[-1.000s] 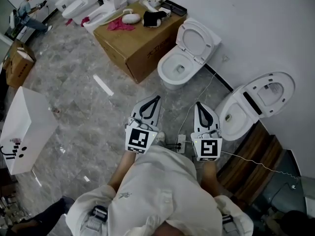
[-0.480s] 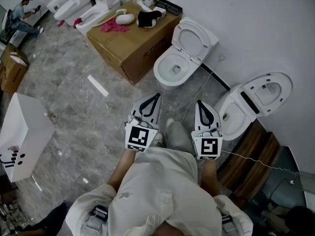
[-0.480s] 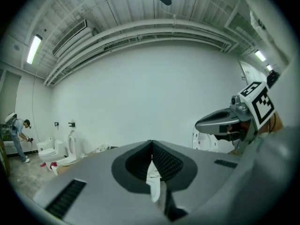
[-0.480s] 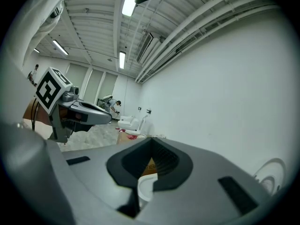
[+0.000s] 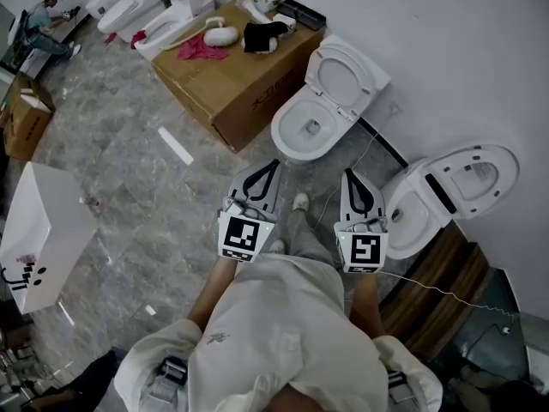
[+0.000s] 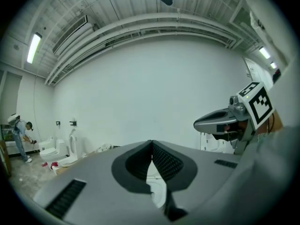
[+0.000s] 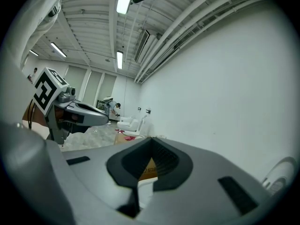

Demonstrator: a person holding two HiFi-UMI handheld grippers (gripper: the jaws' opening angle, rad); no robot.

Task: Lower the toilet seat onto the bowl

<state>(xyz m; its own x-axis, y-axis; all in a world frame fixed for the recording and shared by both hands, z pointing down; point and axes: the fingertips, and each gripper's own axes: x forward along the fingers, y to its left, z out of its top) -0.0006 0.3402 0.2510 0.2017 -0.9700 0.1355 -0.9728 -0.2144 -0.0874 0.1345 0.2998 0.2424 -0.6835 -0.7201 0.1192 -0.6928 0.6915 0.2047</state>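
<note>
Head view: cardboard box (image 5: pixel 232 71) sits just left of the toilet bowl (image 5: pixel 307 131), second toilet (image 5: pixel 433 191) to the right. Left gripper (image 5: pixel 272 172) and right gripper (image 5: pixel 349 181) are side by side, tips pointing toward the bowl and apart from it, with a shoe (image 5: pixel 300 202) between them. Toilet seat (image 5: pixel 341 69) is up behind the bowl, against the wall, long axis running away up-right.
Left gripper view: jaws pressed together, empty, bowl beyond.
Right gripper view: jaws together, empty, box beyond.

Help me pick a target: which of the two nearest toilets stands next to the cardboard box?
The toilet straight ahead: the cardboard box stands beside it. The other toilet, at right, stands by wooden steps.
</note>
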